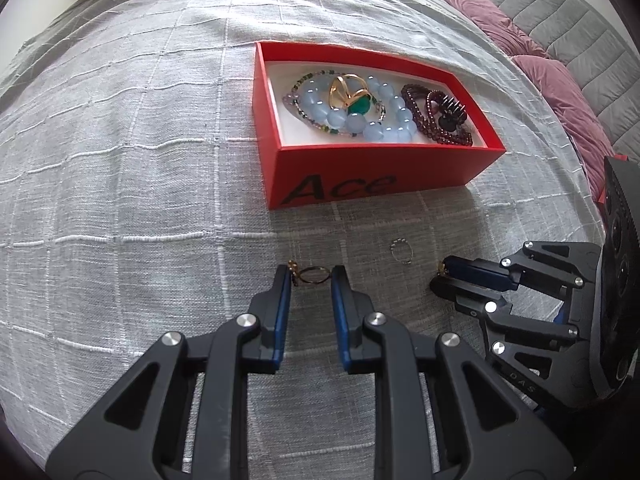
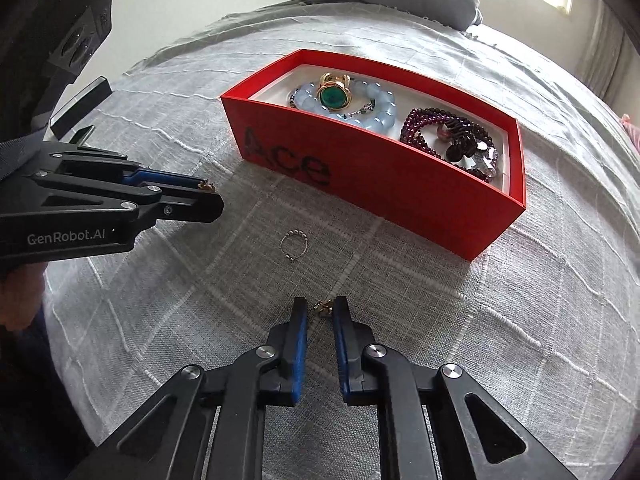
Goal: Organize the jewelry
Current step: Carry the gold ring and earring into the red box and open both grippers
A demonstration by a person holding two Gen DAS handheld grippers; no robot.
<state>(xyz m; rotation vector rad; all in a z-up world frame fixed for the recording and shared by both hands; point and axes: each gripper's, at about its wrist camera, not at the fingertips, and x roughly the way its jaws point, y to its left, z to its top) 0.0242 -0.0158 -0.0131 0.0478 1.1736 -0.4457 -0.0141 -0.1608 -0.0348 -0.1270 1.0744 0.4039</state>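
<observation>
A grey bed is seen in both wrist views, and on it a red box stands at about 12 o'clock from the left gripper and at 1 o'clock from the right gripper. The box's long axis is seen to run roughly from 10 to 4 o'clock in the right wrist view. In it blue beads, purple beads and a green-stone ring are already laid.

Three small pieces are left on the cover, well apart from the box. A gold ring lies flat between the left fingertips, at 12 o'clock from that gripper; its ornament end is turned to 9 o'clock, beside the left finger, so its long axis is set across the gap. The left jaws are spread, with nothing clamped. A beaded ring lies between the two grippers, at 11 o'clock from the right one and 1 o'clock from the left; the two are judged about equally near it. A small gold charm sits just ahead of the right fingertips, toward the right finger; its pointing cannot be told. The right jaws stand apart, though narrowly, and no grip on it is shown.

The coming move is judged to be a closing on the gold ring, then carriage toward 12 o'clock into the box.
</observation>
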